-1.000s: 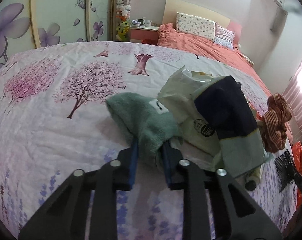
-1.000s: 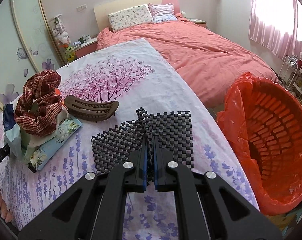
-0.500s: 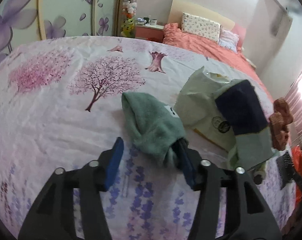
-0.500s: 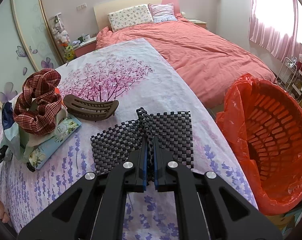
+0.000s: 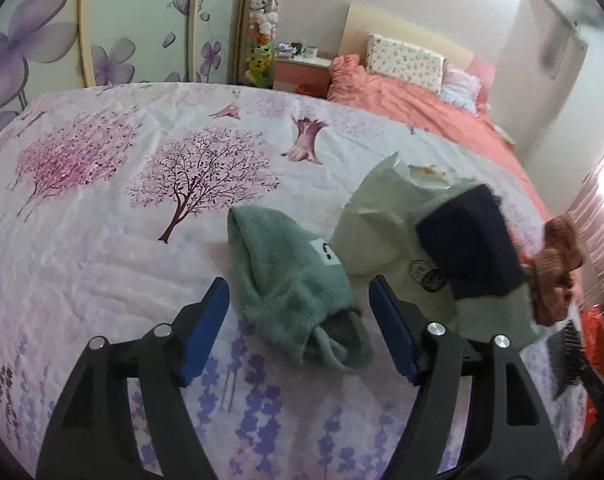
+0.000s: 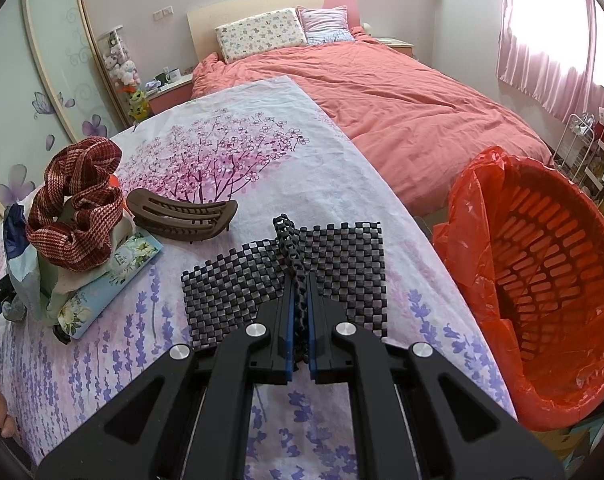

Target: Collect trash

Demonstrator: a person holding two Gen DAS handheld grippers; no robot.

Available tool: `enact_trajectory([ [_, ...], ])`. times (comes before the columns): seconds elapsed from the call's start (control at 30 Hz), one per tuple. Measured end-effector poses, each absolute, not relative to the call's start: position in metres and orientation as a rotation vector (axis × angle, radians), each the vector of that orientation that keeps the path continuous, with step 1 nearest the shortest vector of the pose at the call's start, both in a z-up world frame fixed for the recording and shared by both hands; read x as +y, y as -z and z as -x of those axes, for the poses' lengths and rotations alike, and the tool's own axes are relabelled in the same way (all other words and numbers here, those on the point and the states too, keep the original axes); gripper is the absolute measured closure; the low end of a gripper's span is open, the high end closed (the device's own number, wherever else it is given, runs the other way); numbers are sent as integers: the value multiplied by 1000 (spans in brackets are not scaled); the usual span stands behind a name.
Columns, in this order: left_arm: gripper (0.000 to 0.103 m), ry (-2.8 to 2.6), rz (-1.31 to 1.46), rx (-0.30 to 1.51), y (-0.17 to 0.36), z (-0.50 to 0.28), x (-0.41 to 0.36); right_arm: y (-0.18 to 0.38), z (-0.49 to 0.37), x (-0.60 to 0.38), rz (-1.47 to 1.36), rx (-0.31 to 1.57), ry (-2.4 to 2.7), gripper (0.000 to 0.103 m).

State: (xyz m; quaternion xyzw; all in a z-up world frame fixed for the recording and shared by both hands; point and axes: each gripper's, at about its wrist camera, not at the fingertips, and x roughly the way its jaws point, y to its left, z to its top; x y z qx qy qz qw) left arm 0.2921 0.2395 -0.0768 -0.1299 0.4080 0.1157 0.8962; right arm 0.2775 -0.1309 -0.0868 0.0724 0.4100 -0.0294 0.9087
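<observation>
In the left wrist view my left gripper (image 5: 297, 300) is open, its jaws wide on either side of a green sock (image 5: 289, 280) lying on the flowered sheet. A pale green bag with a dark blue patch (image 5: 430, 240) lies right of the sock. In the right wrist view my right gripper (image 6: 297, 292) is shut on a pinched fold of a black mesh mat (image 6: 342, 256) lying on the sheet. An orange basket lined with a red bag (image 6: 542, 288) stands at the right beside the bed edge.
A red checked scrunchie (image 6: 73, 212) sits on a heap of bags and a flowered tube (image 6: 109, 280) at the left. A brown hair clip (image 6: 181, 216) lies behind the mat. A pink bed (image 6: 402, 92) with pillows is beyond.
My left gripper has let go of the green sock and opened wide, drawing back a little. My right gripper stays shut on the mesh mat, unmoved.
</observation>
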Motion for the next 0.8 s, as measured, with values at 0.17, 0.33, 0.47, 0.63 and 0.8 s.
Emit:
enact_trajectory([
  [0.17, 67, -245, 270, 854, 81, -293, 242, 87, -276, -131, -153, 846, 59, 98],
  [0.33, 88, -211, 272, 836, 76, -285, 245, 86, -277, -129, -159, 843, 55, 98],
  [0.47, 89, -204, 261, 810, 65, -274, 247, 80, -269, -127, -160, 806, 43, 98],
  [0.63, 89, -193, 230, 760, 40, -258, 240, 66, -254, -127, -160, 764, 20, 98],
  [0.8, 89, -152, 216, 719, 13, -245, 221, 43, -238, -136, -162, 708, 15, 98],
])
